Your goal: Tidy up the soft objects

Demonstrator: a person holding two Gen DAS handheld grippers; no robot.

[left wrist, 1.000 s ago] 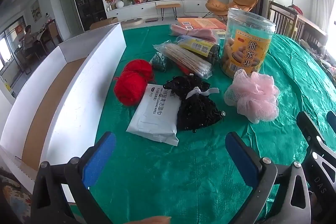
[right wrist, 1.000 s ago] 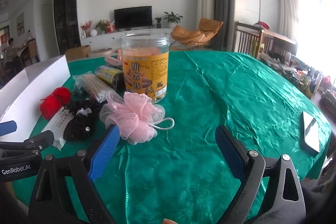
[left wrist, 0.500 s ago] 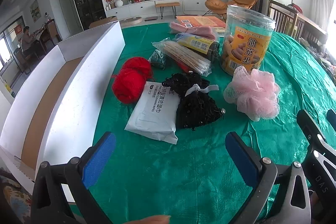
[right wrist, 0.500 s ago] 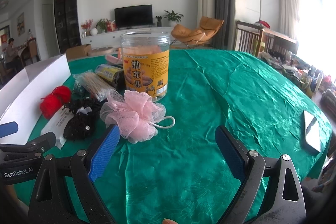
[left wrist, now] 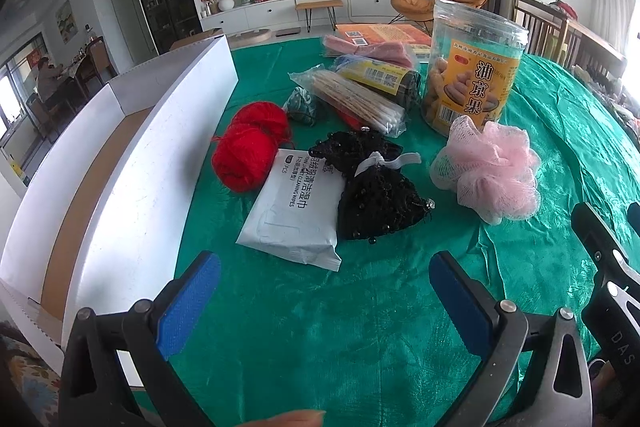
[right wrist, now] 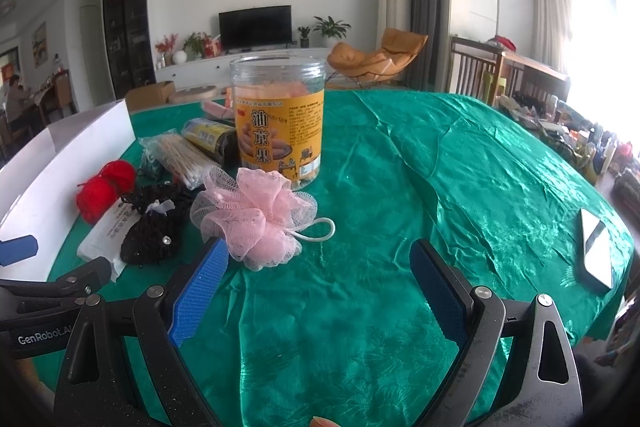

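On far left, white box [left wrist: 132, 163] sits beside red yarn [left wrist: 244, 155], wipes pack [left wrist: 294, 213], black beaded pouch [left wrist: 380, 199], pink pouf [left wrist: 486, 173]. Left gripper [left wrist: 324, 303] and right gripper [right wrist: 318, 289] gape, empty. Risk: pouf mesh slips, or beads snag the pads.

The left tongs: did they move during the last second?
Yes. The left tongs drew slightly back and left: the white wipes pack and the fluffy pink mesh bath sponge, lying on the green tablecloth, sit a little higher in the left wrist view.

Snack jar [right wrist: 279, 125] upright; cotton swabs [left wrist: 356, 103]; phone [right wrist: 597, 247], probably.
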